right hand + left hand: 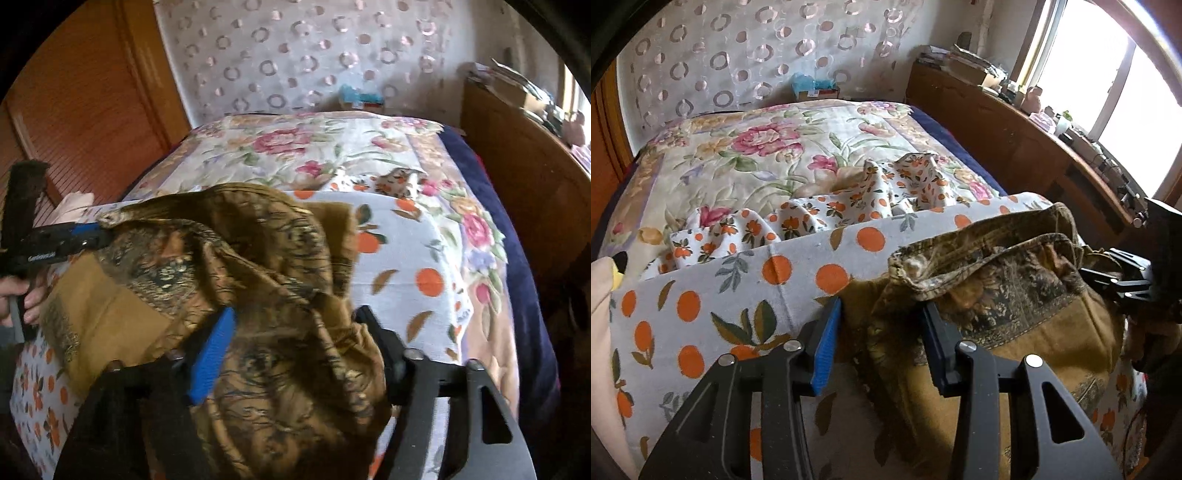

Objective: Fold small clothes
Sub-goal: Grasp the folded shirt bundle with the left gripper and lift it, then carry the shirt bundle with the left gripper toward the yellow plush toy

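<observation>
A brown garment (1015,288) (258,251) with dark patterned panels lies crumpled on an orange-dotted white towel (701,314) (406,258) spread over the bed. My left gripper (882,303) (105,230) is at the garment's left rim. Its jaws stand apart, the raised rim lies between them, and the blue pad (827,347) is bare. My right gripper (297,312) (1108,273) straddles a bunched fold at the garment's right end. Its jaws are wide, cloth fills the gap, and the blue pad's (212,354) face shows uncovered. A hand (29,299) holds the left gripper's handle.
A rumpled white cloth with an orange-flower print (849,206) lies beyond the towel on the floral bedspread (757,147). A cluttered wooden sideboard (1015,129) runs along the bed's right side under a bright window. A wooden door (74,110) stands to the left.
</observation>
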Available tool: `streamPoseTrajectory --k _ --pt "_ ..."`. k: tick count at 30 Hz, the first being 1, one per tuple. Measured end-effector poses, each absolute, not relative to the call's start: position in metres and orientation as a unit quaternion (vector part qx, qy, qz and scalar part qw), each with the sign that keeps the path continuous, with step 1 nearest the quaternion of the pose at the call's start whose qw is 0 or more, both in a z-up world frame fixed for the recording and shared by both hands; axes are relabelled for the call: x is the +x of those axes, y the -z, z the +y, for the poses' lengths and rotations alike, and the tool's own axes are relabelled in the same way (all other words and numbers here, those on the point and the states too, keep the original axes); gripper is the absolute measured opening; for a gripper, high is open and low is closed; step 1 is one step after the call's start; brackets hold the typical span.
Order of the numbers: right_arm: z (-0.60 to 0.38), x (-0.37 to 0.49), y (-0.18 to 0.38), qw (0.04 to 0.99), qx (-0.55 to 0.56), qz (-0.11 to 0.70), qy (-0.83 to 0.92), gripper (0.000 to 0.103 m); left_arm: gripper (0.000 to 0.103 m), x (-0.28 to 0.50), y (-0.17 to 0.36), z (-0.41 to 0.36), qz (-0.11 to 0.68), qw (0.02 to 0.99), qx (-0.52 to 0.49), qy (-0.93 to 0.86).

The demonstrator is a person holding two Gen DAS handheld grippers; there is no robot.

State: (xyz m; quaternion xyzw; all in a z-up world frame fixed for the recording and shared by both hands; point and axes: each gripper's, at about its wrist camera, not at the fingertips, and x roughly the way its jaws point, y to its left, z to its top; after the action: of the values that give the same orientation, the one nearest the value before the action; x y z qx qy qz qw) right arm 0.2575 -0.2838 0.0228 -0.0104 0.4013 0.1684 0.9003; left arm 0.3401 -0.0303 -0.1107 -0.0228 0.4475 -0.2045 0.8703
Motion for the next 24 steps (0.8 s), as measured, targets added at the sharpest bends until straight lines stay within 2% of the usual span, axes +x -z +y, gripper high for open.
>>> streamPoseTrajectory --k 1,2,3,4,6,8,12,24 --pt "-0.286 0.259 -0.022 0.9 -0.01 0.401 -0.171 0.058 0.032 0.34 0.111 -0.031 0.447 0.869 -0.025 0.21" --pt "-0.287 0.259 -0.021 0.9 -0.013 0.401 -0.172 0.05 0.027 0.341 0.111 -0.031 0.449 0.865 -0.031 0.219" --pt "-0.289 0.26 -0.019 0.9 -0.015 0.4 -0.175 0.041 0.017 0.341 0.112 -0.033 0.452 0.861 -0.037 0.23" --pt "-0.293 0.262 -0.018 0.899 -0.011 0.399 -0.178 0.038 0.012 0.34 0.111 -0.035 0.452 0.859 -0.039 0.236" --pt "-0.298 0.264 -0.016 0.899 -0.003 0.397 -0.186 0.023 0.011 0.336 0.107 -0.038 0.445 0.863 -0.031 0.237" --pt "-0.301 0.262 -0.016 0.9 -0.002 0.391 -0.193 0.017 0.01 0.327 0.097 -0.038 0.429 0.87 -0.031 0.242" --pt "-0.3 0.25 -0.027 0.913 -0.006 0.358 -0.192 0.014 0.01 0.305 0.069 -0.033 0.391 0.883 -0.044 0.255" --pt "-0.256 0.23 -0.082 0.932 -0.064 0.266 -0.239 0.013 0.01 0.241 0.003 0.031 0.292 0.928 -0.076 0.219"
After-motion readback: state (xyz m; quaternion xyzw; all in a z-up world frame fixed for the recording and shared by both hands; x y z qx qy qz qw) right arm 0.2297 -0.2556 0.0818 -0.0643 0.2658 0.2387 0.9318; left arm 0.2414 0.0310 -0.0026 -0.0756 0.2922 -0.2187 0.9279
